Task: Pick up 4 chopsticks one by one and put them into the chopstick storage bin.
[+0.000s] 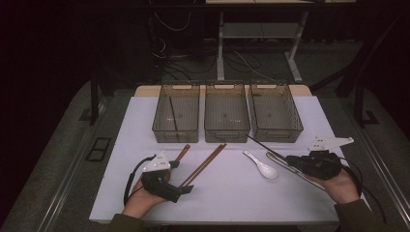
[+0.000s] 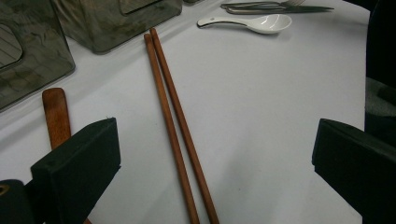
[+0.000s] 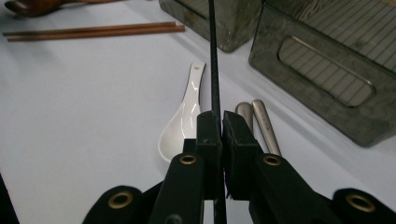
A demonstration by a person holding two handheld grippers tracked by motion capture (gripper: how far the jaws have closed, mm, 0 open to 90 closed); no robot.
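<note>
Black chopstick [image 3: 214, 56] pinched between the closed jaws of the right gripper [image 3: 220, 122], its long axis running forward toward the right-hand bin [image 1: 275, 112], tip near its front rim. Left gripper [image 2: 212, 154] open, idle over brown chopsticks [image 2: 175, 126].

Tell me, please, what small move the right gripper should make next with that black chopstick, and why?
Probably carry it on toward the left bin: the right gripper is clamped on one black chopstick, and a similar dark stick already lies there.
</note>
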